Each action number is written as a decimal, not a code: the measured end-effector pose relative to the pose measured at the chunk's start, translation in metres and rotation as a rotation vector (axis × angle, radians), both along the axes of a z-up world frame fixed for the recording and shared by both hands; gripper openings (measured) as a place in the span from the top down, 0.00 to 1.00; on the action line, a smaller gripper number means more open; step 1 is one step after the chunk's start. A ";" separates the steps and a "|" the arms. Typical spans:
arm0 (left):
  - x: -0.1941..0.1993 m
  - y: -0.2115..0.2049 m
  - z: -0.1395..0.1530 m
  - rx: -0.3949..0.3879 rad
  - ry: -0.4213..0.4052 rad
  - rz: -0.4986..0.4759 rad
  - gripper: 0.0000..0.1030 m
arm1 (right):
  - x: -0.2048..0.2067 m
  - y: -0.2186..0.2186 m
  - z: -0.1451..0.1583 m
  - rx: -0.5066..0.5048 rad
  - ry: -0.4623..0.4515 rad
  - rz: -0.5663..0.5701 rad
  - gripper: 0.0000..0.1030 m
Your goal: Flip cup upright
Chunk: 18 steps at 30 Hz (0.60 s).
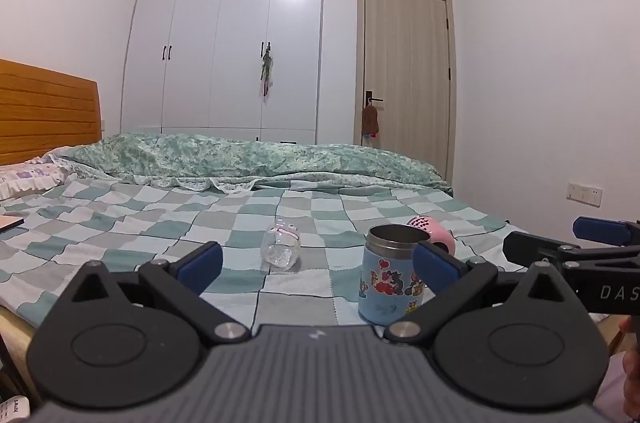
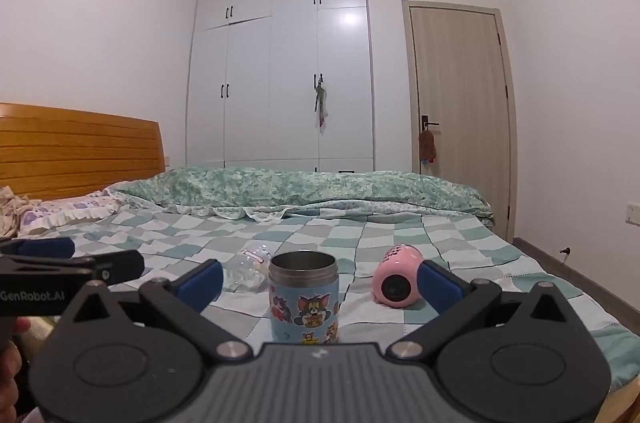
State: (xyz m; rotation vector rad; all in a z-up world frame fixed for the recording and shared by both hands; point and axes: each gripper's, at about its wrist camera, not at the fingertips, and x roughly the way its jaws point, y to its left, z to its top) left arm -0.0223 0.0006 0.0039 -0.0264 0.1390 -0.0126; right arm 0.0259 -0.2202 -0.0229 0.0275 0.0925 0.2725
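A blue steel cup with cartoon stickers stands upright on the checked bedspread, mouth up; it also shows in the left wrist view. A pink cup lies on its side to its right, mouth toward me, partly hidden in the left wrist view. A clear glass cup lies on its side to the left, also in the right wrist view. My right gripper is open, with the blue cup between its fingers, not touching. My left gripper is open and empty, facing the clear cup.
The bed has a rolled green quilt at the far side and a wooden headboard at left. A white wardrobe and a door stand behind. A flat object lies at the left edge.
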 end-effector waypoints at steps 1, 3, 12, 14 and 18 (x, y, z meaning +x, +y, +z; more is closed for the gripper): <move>0.000 0.000 0.000 -0.001 0.000 0.000 0.00 | -0.001 0.000 0.000 -0.001 -0.001 -0.001 0.00; 0.000 0.000 0.000 0.000 -0.001 0.000 0.00 | 0.000 0.002 0.000 -0.001 0.000 -0.002 0.00; 0.001 0.001 -0.001 -0.002 -0.002 0.005 0.00 | -0.001 0.002 0.000 -0.002 -0.001 -0.002 0.00; 0.002 0.000 -0.002 -0.002 -0.002 0.007 0.00 | 0.000 0.002 0.000 -0.001 -0.001 -0.002 0.00; 0.002 0.000 -0.002 -0.002 -0.002 0.006 0.00 | -0.001 0.002 0.000 -0.002 -0.001 -0.002 0.00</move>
